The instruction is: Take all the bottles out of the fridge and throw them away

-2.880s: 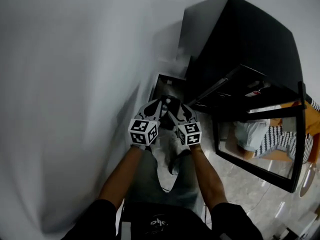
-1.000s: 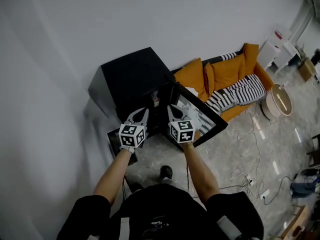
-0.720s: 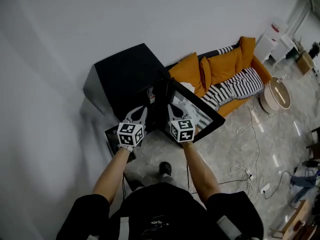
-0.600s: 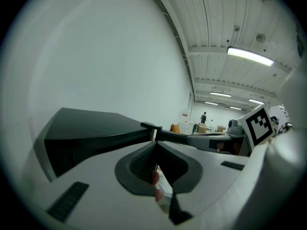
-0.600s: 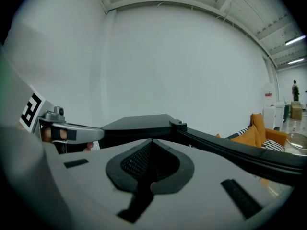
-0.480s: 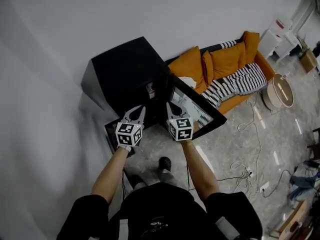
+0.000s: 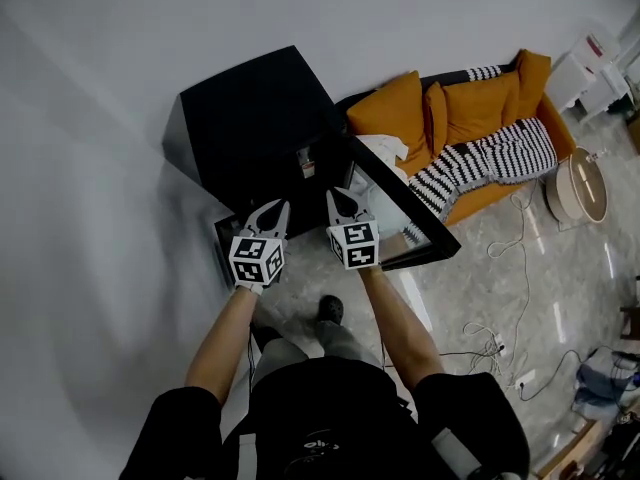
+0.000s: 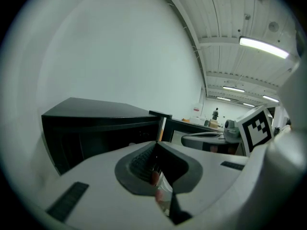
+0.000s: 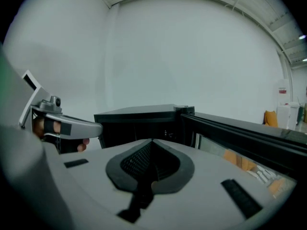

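Left hand-held gripper [image 7: 279,209] and right hand-held gripper [image 7: 333,196] are both clenched, with nothing gripped, before the black fridge [image 7: 250,118]. Its door [image 7: 400,213] is open by the white wall [image 7: 120,48]. Bottles cannot be made out inside. An orange sofa [image 7: 450,118] and shiny floor [image 7: 480,288] are seen only from the head view, and ceiling lights [image 8: 264,47] only from the left gripper view.

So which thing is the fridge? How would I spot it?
Look along the white wall to the left of the orange sofa. The fridge is the low black box standing there. It is the only thing with a glass door swung open.
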A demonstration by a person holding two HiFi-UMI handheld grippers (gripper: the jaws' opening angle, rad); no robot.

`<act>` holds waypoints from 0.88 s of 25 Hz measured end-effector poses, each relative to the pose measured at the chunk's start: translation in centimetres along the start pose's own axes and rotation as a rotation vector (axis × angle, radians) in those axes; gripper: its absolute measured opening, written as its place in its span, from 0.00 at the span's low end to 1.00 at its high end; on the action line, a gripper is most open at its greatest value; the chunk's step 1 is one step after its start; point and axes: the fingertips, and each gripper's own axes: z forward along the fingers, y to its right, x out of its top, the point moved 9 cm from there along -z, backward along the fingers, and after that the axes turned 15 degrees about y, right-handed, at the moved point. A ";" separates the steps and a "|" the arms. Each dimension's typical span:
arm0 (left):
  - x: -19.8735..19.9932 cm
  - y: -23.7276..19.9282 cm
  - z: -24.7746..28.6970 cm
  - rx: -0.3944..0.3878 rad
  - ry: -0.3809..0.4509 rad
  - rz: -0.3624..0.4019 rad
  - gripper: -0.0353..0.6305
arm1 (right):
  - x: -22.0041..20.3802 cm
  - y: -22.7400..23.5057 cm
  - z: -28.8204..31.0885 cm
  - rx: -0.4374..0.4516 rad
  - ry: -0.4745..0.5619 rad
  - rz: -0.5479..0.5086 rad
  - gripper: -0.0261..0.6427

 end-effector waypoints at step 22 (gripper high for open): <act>-4.5 -3.6 1.5 0.074 0.027 0.021 0.06 | -9.4 0.7 10.5 0.053 -0.016 0.016 0.23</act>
